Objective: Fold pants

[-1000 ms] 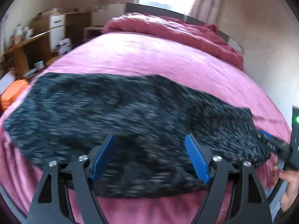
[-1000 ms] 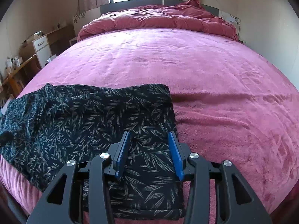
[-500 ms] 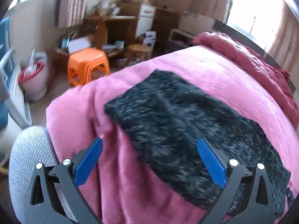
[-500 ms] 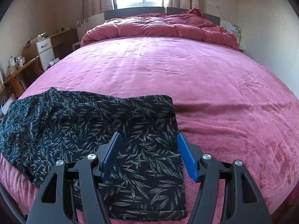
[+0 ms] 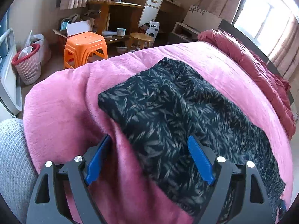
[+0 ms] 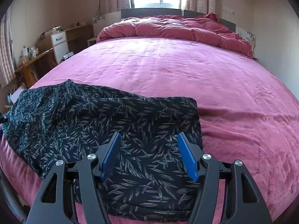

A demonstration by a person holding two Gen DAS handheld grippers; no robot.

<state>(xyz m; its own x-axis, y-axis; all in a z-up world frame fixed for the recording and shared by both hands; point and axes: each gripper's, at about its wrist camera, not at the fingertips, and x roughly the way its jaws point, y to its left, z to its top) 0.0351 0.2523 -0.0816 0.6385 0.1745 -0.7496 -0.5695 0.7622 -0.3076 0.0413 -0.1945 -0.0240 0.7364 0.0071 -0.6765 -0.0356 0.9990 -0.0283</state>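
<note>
Black pants with a pale leaf print [image 5: 168,112] lie flat on the pink blanket [image 5: 65,102], near the bed's edge. My left gripper [image 5: 148,140] hovers at their left end. Its jaws are closing, with the pants' near edge and a ridge of blanket between them, and the pads do not press on either. In the right wrist view the pants [image 6: 112,115] show a folded, squared right end. My right gripper [image 6: 149,135] stands open just above that end, holding nothing.
The pink blanket [image 6: 186,65] stretches back to a bunched red duvet [image 6: 177,28] at the headboard. Beside the bed stand an orange stool [image 5: 85,46], a laundry basket [image 5: 28,65] and a cluttered desk [image 5: 115,5]. A grey knitted surface [image 5: 11,158] sits at the lower left.
The left gripper swung from over the pants' middle to their left end at the bed's edge, rolling as it went; its jaws widened, then narrowed. The right jaws spread wider.
</note>
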